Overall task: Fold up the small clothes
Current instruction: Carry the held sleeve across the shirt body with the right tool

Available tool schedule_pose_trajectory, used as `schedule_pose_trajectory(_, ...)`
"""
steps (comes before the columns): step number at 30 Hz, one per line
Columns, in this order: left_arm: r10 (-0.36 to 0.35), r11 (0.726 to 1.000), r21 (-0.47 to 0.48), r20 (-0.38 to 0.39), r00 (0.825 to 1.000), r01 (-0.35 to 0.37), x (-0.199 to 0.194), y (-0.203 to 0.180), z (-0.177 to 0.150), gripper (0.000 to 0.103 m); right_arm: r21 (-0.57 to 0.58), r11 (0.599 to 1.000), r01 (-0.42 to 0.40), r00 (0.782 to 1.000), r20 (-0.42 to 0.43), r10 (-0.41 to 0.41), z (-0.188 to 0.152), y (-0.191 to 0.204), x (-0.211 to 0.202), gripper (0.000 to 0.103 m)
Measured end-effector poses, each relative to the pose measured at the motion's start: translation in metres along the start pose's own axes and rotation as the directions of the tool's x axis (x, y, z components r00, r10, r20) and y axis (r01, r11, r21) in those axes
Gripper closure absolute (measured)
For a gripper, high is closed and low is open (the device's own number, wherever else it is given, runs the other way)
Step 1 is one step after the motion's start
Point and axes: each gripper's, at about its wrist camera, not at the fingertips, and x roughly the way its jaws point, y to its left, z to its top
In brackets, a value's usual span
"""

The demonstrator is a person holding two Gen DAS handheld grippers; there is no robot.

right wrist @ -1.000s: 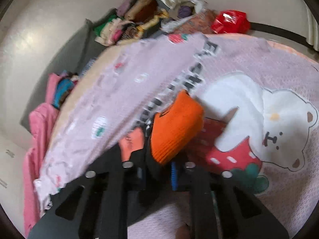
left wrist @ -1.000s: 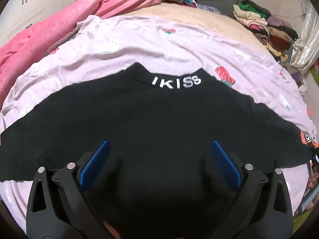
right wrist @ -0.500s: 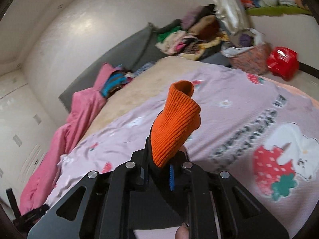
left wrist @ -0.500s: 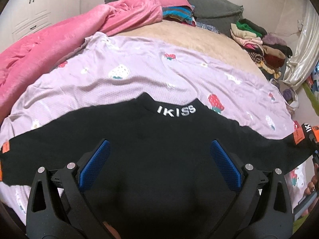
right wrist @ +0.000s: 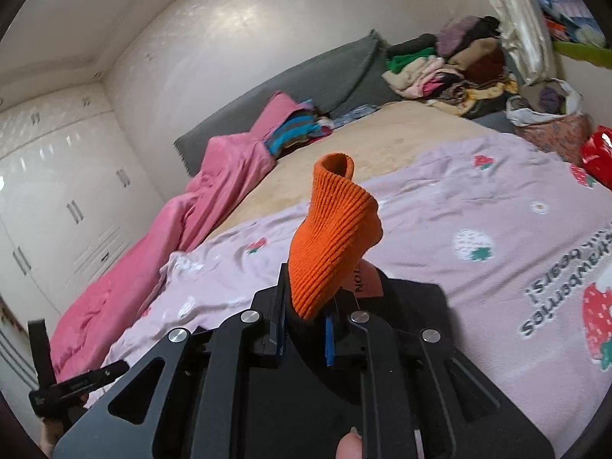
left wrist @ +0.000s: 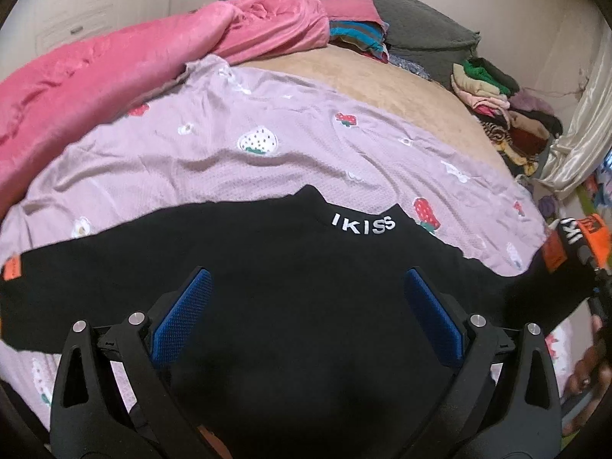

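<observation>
the right hand-held gripper (right wrist: 306,338) has lifted the orange cuff (right wrist: 332,241) it pinches off the bed (left wrist: 401,84). the black sweater (left wrist: 290,290) lies sleeve-to-sleeve (long axis left-right) under the spread left hand-held gripper (left wrist: 308,317); fold leftward.

Lifted higher since a second ago: the orange cuff (right wrist: 334,244) in the right gripper (right wrist: 306,334), then low against the bear print, now up above the lilac sheet (right wrist: 478,206) with the wall and wardrobe behind it. Pulled straighter across the sheet: the black top (left wrist: 298,287), its right sleeve (left wrist: 543,279) drawn out to the edge of the left view (orange patch newly showing there). Newly visible as well: the orange tag (left wrist: 11,267) at the end of the left sleeve.
</observation>
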Motion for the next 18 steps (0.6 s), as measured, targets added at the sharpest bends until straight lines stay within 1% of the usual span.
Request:
schedule_pose_trajectory(5,-0.039,0.998,-0.045,-0.011,0.999,0.038,0.002,0.016,-0.001,0.008,-0.048,0.998,-0.030,0.999,-0.032,0.029,-0.014,0.033,0.013,0.090)
schedule_pose_trajectory(10,-0.095,0.990,-0.106,-0.025,0.995,0.092,0.006,0.034,-0.002,0.008,-0.093,0.993,-0.066,0.995,-0.079,0.059,-0.035,0.063,0.029,0.090)
schedule_pose_trajectory(12,-0.116,0.985,-0.129,-0.028,0.993,0.112,0.008,0.041,-0.002,0.008,-0.107,0.991,-0.077,0.993,-0.101,0.066,-0.043,0.073,0.036,0.090)
schedule_pose_trajectory(18,-0.202,0.959,-0.210,-0.034,0.979,0.191,0.016,0.059,-0.005,0.008,-0.138,0.985,-0.106,0.982,-0.172,0.081,-0.071,0.100,0.060,0.090)
